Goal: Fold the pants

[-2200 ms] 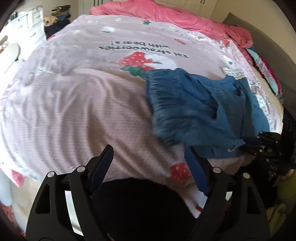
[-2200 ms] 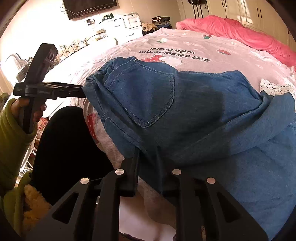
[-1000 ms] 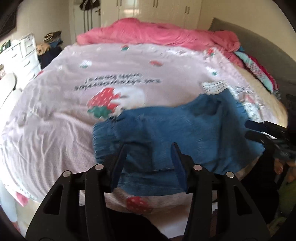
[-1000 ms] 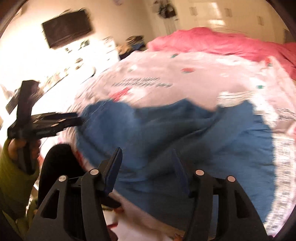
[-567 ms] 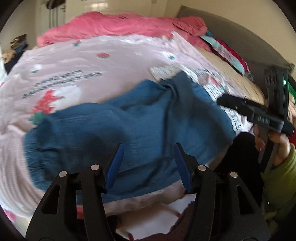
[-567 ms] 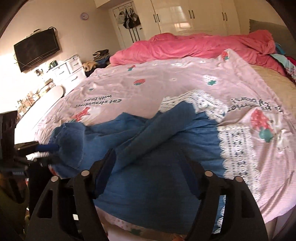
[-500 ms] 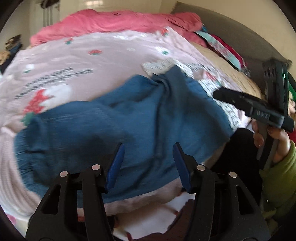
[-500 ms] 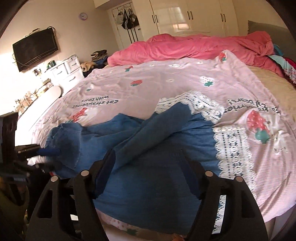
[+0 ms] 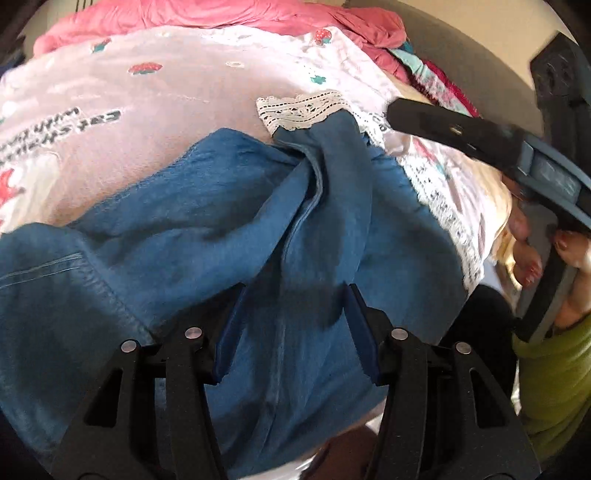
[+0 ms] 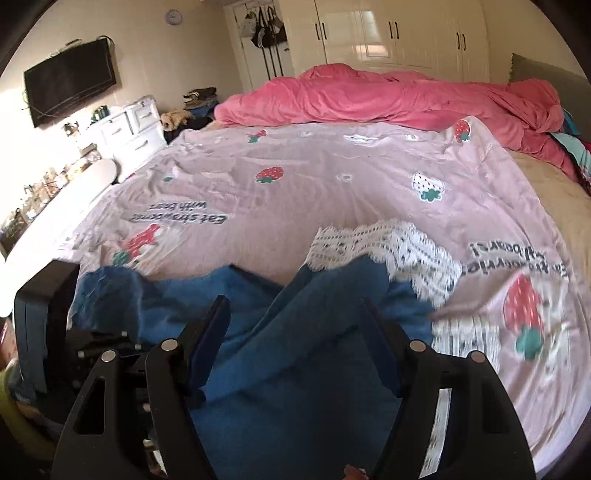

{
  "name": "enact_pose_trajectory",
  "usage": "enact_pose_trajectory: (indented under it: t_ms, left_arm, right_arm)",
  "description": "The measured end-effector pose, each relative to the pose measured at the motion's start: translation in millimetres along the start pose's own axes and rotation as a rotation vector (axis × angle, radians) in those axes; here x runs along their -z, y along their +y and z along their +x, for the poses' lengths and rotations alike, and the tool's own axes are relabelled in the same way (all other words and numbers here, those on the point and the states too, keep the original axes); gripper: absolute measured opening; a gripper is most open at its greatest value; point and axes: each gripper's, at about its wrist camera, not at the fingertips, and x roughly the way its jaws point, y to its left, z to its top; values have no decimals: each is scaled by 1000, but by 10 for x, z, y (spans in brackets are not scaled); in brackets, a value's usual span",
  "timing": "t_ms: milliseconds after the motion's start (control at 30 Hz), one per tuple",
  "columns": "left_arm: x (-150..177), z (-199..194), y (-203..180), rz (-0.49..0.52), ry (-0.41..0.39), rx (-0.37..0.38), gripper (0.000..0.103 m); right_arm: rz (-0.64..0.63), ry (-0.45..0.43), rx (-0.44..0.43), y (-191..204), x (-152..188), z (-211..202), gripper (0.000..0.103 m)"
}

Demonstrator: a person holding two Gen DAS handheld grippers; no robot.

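Blue denim pants (image 9: 221,236) lie rumpled on the near edge of a pink strawberry bedspread (image 9: 155,96), one leg folded up toward a white lace patch (image 9: 299,110). My left gripper (image 9: 291,295) is open and empty, just above the pants' middle. My right gripper (image 10: 295,310) is open and empty over the pants (image 10: 280,354) near the upturned leg. In the left wrist view the right gripper (image 9: 399,114) reaches in from the right. The left gripper's body shows at the left of the right wrist view.
A pink duvet (image 10: 388,96) is heaped at the far side of the bed. A white dresser (image 10: 125,129) and wall TV (image 10: 70,88) stand to the left, wardrobes (image 10: 388,33) at the back. A grey headboard (image 9: 461,59) and colourful clothes are at the right.
Both grippers let go of the pants, which dropped onto the bed. Both have since moved in low over the denim, and the left view has swung right.
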Motion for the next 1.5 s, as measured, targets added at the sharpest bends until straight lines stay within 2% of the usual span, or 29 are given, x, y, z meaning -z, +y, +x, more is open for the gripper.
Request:
enact_pose_trajectory:
  t_ms: [100, 133, 300, 433, 567, 667, 700, 767, 833, 867, 1133, 1367, 1400, 1467, 1500]
  left_arm:
    - [19, -4, -25, 2, -27, 28, 44]
    - [12, 0, -33, 4, -31, 42, 38]
    - [50, 40, -70, -13, -50, 138, 28]
    - [67, 56, -146, 20, -53, 152, 27]
    - [29, 5, -195, 71, -90, 122, 27]
    - [30, -6, -164, 53, -87, 157, 27]
    - [32, -3, -157, 56, -86, 153, 27]
    - [32, -16, -137, 65, -89, 139, 30]
    - [29, -8, -146, 79, -95, 123, 30]
    - [34, -22, -135, 76, -94, 121, 31]
    - [9, 31, -129, 83, -103, 105, 37]
    - [62, 79, -204, 136, -130, 57, 38]
    - [60, 84, -191, 139, -131, 53, 37]
    - [70, 67, -184, 145, -126, 54, 27]
    - [71, 57, -178, 151, -130, 51, 19]
  right_arm:
    - [-5, 21, 36, -43, -159, 182, 69]
    - [-5, 36, 34, -58, -213, 264, 69]
    - [-15, 99, 72, -41, -402, 656, 69]
    - [-57, 174, 107, 79, -519, 1043, 68]
    - [-14, 273, 154, 37, -586, 1446, 68]
    - [3, 317, 213, -32, -599, 1674, 68]
    - [9, 321, 216, -58, -593, 1719, 65]
    - [35, 322, 212, -167, -571, 1795, 43]
    - [56, 296, 205, -282, -569, 1754, 25]
    - [66, 283, 198, -318, -574, 1710, 9]
    - [171, 130, 88, -576, -515, 1015, 8]
    - [263, -2, 64, -809, -420, 305, 8]
    - [288, -21, 50, -856, -372, 187, 8]
    - [330, -42, 28, -938, -310, 41, 8]
    - [350, -49, 20, -984, -264, -39, 8]
